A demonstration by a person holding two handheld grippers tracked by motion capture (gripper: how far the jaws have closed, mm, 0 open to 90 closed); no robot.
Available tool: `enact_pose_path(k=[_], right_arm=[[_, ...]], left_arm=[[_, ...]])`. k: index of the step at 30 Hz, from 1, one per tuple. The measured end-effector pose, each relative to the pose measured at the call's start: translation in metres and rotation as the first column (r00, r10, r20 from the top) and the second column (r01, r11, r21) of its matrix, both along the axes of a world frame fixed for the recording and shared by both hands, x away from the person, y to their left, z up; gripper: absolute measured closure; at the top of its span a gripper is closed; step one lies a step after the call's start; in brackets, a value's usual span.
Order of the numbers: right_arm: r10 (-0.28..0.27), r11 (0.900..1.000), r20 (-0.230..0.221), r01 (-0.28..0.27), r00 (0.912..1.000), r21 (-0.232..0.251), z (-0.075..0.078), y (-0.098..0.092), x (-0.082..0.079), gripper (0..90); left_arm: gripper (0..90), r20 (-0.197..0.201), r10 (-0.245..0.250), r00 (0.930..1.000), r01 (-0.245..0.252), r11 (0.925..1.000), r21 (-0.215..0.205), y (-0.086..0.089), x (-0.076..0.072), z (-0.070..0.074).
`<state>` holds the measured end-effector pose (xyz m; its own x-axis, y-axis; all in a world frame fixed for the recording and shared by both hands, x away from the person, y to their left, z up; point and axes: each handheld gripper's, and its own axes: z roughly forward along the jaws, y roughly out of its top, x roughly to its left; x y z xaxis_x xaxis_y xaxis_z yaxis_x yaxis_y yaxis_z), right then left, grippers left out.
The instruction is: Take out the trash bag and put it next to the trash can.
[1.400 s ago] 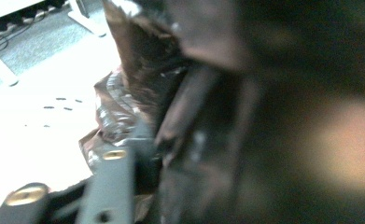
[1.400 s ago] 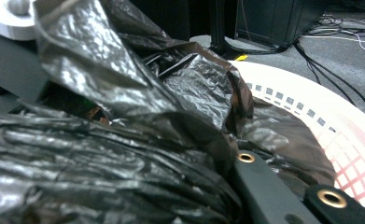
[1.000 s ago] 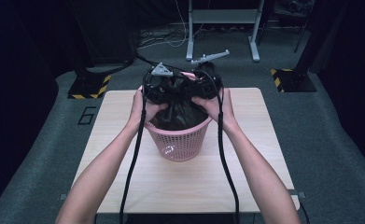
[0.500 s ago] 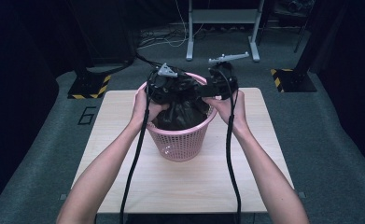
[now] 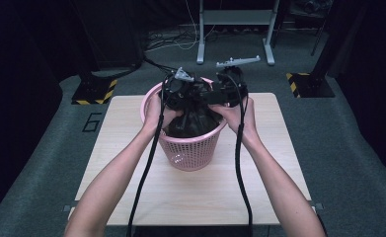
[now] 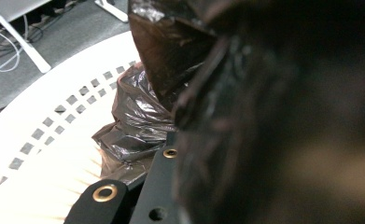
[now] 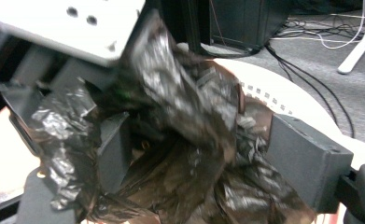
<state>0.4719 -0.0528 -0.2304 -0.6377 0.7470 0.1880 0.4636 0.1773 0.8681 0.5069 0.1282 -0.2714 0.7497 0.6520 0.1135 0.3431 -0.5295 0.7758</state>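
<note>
A pink plastic basket (image 5: 188, 148) stands mid-table with a black bin bag (image 5: 190, 123) inside it. Both grippers meet over its top. My left gripper (image 5: 183, 91) is at the basket's left rim; in the left gripper view the bag (image 6: 138, 116) is pressed against its jaw and covers the other one, so my left gripper (image 6: 175, 158) looks shut on the film. My right gripper (image 5: 216, 96) is at the right rim. In the right gripper view its jaws stand wide apart, with bunched bag (image 7: 180, 116) filling my right gripper (image 7: 208, 158). The white-looking basket rim (image 7: 283, 102) curves behind.
The basket rests on a light wooden table (image 5: 131, 173) with free room on all sides of it. Beyond the far edge are a grey floor, a metal stand (image 5: 232, 29), cables and yellow-black striped feet (image 5: 94, 91). The left gripper's grey plate (image 7: 77, 28) shows close to the right gripper.
The right gripper has shifted right and slightly up, away from the left one. The left gripper has stayed at the basket's left rim with the bag.
</note>
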Motion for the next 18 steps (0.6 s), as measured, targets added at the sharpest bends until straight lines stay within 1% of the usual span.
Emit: enact_pose_path(k=[1,2,3,5,6,8,10,12,14,16,17,18], right_arm=[[0.002,1.0,-0.003,-0.002,1.0,0.004,0.001,0.0,0.001,21.5],[0.016,1.0,-0.01,-0.016,0.9998,0.013,0.002,0.001,0.002,21.6],[0.024,1.0,-0.016,-0.023,0.9996,0.007,0.002,0.002,0.002,21.5],[0.026,0.999,-0.004,-0.026,0.9997,-0.023,0.001,0.004,-0.001,21.8],[0.03,0.999,-0.006,-0.031,0.9995,-0.032,0.0,0.004,-0.002,21.7],[0.035,0.999,-0.018,-0.035,0.9992,-0.009,-0.003,0.002,-0.003,21.2],[0.028,0.999,-0.015,-0.028,0.9995,-0.015,-0.004,0.002,-0.002,17.7],[0.038,0.999,-0.028,-0.039,0.9989,-0.018,-0.004,0.004,0.001,17.2],[0.052,0.998,-0.025,-0.052,0.9984,-0.024,-0.004,0.008,-0.001,17.0],[0.045,0.998,-0.005,-0.045,0.999,-0.041,-0.003,0.012,-0.004,16.8],[0.031,0.998,0.006,-0.03,0.9995,-0.053,-0.003,0.014,-0.004,14.7],[0.01,0.998,0.019,-0.009,0.9998,-0.067,-0.002,0.015,-0.004,14.9]], left_arm=[[87.2,-0.001,0.001,1.0,-0.001,1.0,-0.001,-0.001,0.0,0.0],[87.2,0.002,0.005,1.0,-0.005,1.0,0.0,-0.001,0.0,0.0],[87.2,0.002,0.012,0.9999,-0.012,0.9999,-0.004,-0.001,0.0,0.0],[87.2,0.0,0.023,0.9997,-0.023,0.9997,-0.008,0.001,0.002,0.002],[87.2,-0.005,0.027,0.9996,-0.027,0.9996,-0.01,0.002,0.003,0.002],[87.2,-0.009,0.027,0.9996,-0.027,0.9996,-0.009,0.002,0.003,0.001],[87.2,-0.013,0.024,0.9996,-0.024,0.9996,-0.017,0.0,0.003,0.001],[87.2,-0.009,0.022,0.9997,-0.022,0.9996,-0.017,-0.001,0.003,0.001],[87.2,-0.017,0.025,0.9996,-0.025,0.9992,-0.032,-0.001,0.004,0.0],[87.1,-0.027,0.017,0.9995,-0.018,0.999,-0.041,-0.002,0.003,0.0],[87.3,-0.03,0.015,0.9994,-0.017,0.999,-0.042,-0.003,0.002,0.0],[87.2,-0.023,0.013,0.9997,-0.014,0.9993,-0.034,-0.003,0.001,-0.001]])
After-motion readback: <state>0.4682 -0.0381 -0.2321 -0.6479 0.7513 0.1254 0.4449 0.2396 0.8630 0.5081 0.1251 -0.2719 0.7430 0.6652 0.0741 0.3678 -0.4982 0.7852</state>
